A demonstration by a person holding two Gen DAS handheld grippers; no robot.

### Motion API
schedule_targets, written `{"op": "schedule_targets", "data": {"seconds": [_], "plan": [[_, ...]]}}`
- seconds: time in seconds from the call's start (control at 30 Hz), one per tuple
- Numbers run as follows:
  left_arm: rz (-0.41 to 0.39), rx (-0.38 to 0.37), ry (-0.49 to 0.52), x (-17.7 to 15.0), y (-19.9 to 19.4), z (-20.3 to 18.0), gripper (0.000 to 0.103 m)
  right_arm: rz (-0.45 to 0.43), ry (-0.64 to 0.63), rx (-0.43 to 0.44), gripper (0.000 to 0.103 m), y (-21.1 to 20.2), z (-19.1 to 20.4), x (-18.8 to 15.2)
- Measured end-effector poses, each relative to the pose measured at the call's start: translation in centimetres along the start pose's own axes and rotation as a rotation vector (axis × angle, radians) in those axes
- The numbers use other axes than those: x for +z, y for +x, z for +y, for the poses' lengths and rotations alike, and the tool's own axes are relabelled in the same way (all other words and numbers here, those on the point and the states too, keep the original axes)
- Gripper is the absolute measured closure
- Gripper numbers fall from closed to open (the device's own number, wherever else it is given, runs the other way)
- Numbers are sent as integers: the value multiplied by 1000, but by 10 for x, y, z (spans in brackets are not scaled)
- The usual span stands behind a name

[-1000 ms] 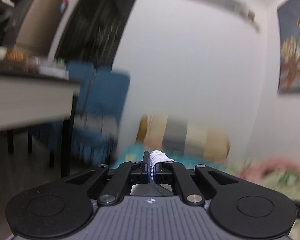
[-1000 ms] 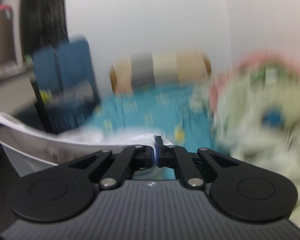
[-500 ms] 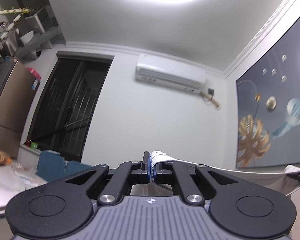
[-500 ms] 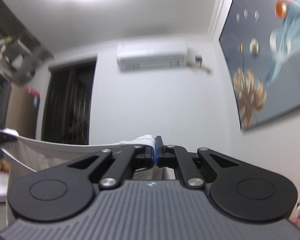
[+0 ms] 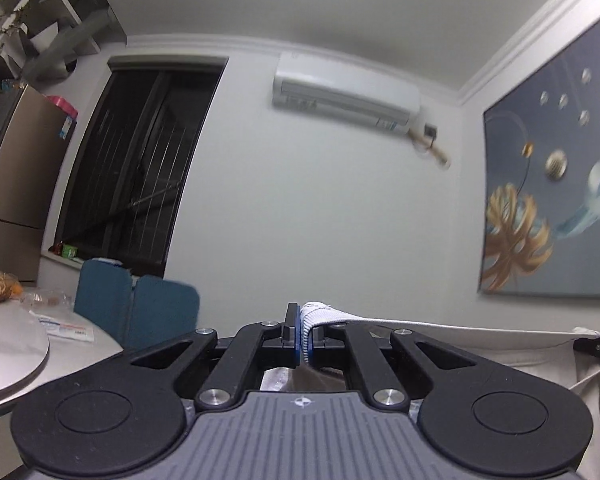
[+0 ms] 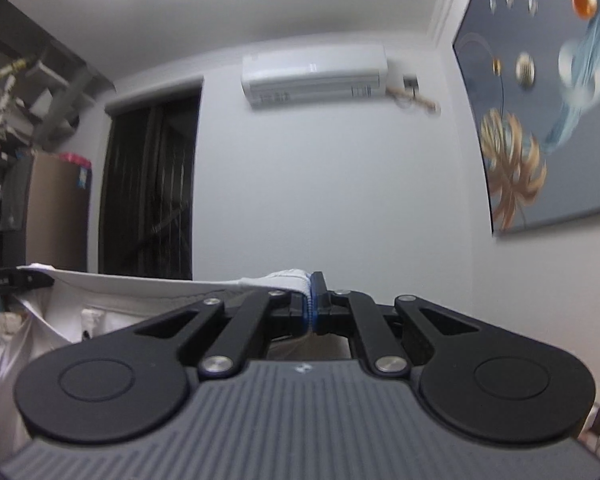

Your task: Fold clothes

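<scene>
The left claw (image 5: pixel 305 334) and right claw (image 6: pixel 310 308) each pinch the white shirt (image 6: pixel 148 286). Its top edge stretches sideways between them.

White wall (image 5: pixel 320 200) carries air conditioner (image 5: pixel 344 94); dark window (image 5: pixel 136 160), 2 blue chairs (image 5: pixel 140 312).

Open air from 11 to 1 o'clock toward bare wall (image 5: pixel 320 208). Blue chairs (image 5: pixel 140 312) and round table (image 5: pixel 28 356) block left view's 9 o'clock. White garment (image 6: pixel 140 292) spans right view's 9 o'clock.
</scene>
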State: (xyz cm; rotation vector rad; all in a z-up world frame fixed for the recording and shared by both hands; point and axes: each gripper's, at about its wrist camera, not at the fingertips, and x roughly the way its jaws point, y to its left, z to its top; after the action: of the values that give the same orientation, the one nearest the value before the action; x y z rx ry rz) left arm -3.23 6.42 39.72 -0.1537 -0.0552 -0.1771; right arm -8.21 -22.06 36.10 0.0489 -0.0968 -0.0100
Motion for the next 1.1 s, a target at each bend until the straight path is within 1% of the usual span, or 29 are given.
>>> {"op": "schedule_targets", "data": {"seconds": [0.1,0.17,0.27,0.37,0.5,0.57,0.63,0.7,0.77,0.87,0.9,0.93,1.0,1.07,1.1], "plan": [[60,34,-5,-48,74,13,99,94,2,-27,98,69,-10,-51],[99,57,-14,-83,126,24,99,142,4,-47,98,122,-14,-95],[155,95,-16,-148,206,42,99,211,8,-78,98,201,-21,-164],[214,131,-16,-224,290,59,98,280,12,-109,98,281,-28,-233],[324,185,-26,-336,401,80,98,372,17,-151,98,388,-37,-325],[395,200,-17,-393,451,91,98,420,34,-153,98,415,-43,-362],[457,211,1,-448,492,102,98,468,54,-151,98,438,-50,-397],[510,221,20,-498,522,112,98,516,74,-149,98,460,-58,-432],[563,224,36,-540,545,120,97,564,94,-146,98,483,-65,-467],[636,216,29,-585,567,128,95,636,124,-143,98,516,-75,-519],[656,218,21,-595,571,130,94,660,134,-142,98,528,-79,-537],[674,222,13,-605,573,131,89,684,144,-141,96,539,-83,-554],[697,237,19,-609,574,129,81,732,164,-138,95,561,-90,-589],[708,255,17,-609,572,131,67,782,187,-129,89,567,-97,-598],[719,257,1,-607,570,134,61,796,192,-126,80,566,-100,-596]]}}
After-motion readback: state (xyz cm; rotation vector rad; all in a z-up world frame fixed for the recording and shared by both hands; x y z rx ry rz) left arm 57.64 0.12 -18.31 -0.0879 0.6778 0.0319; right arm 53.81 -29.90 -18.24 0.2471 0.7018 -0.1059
